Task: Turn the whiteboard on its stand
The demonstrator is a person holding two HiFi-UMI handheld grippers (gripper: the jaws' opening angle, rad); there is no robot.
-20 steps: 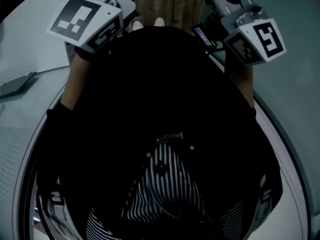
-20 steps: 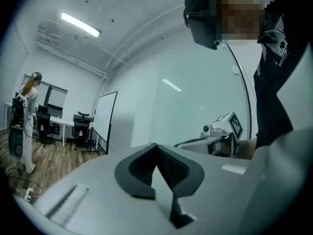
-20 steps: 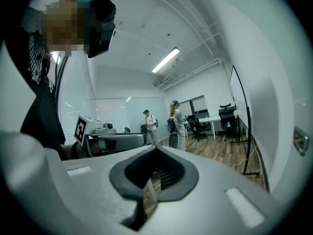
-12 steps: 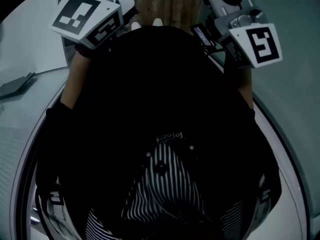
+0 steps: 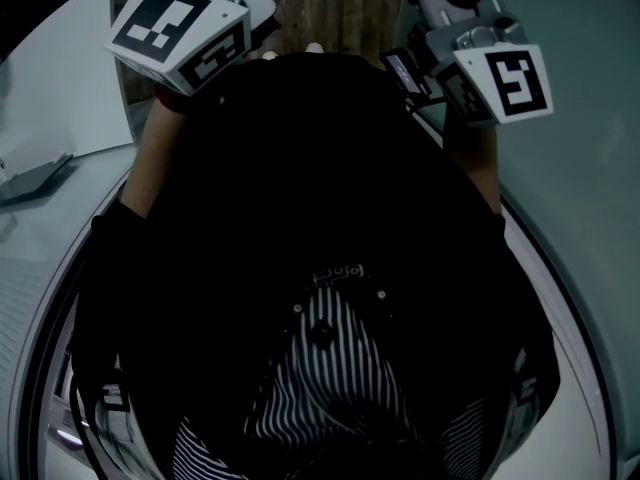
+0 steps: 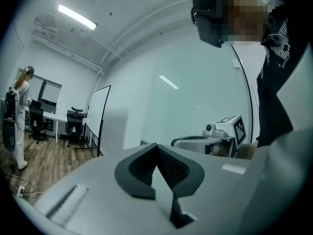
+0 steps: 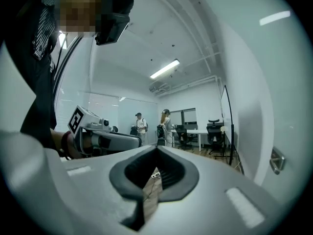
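A white whiteboard [image 7: 254, 126] fills the right side of the right gripper view, with a black stand tube [image 7: 226, 124] at its edge and a small metal latch [image 7: 276, 160] on it. In the left gripper view a whiteboard on a black stand [image 6: 100, 115] shows at the left, farther off. My left gripper [image 6: 156, 147] is shut and empty, held level in the air. My right gripper [image 7: 156, 150] is shut too, with nothing between its jaws. In the head view only the marker cubes show, left [image 5: 185, 28] and right [image 5: 497, 80], above my dark torso.
Wood floor [image 5: 340, 3] lies ahead between the grippers. Desks and office chairs [image 7: 195, 131] stand behind, with two people [image 7: 164, 126] beside them and another person [image 6: 19, 116] at the far left. A pale glass wall [image 6: 195, 97] faces the left gripper.
Both marker cubes have shifted a little in the head view: the left one up and right, the right one slightly left. Nothing was taken hold of or let go.
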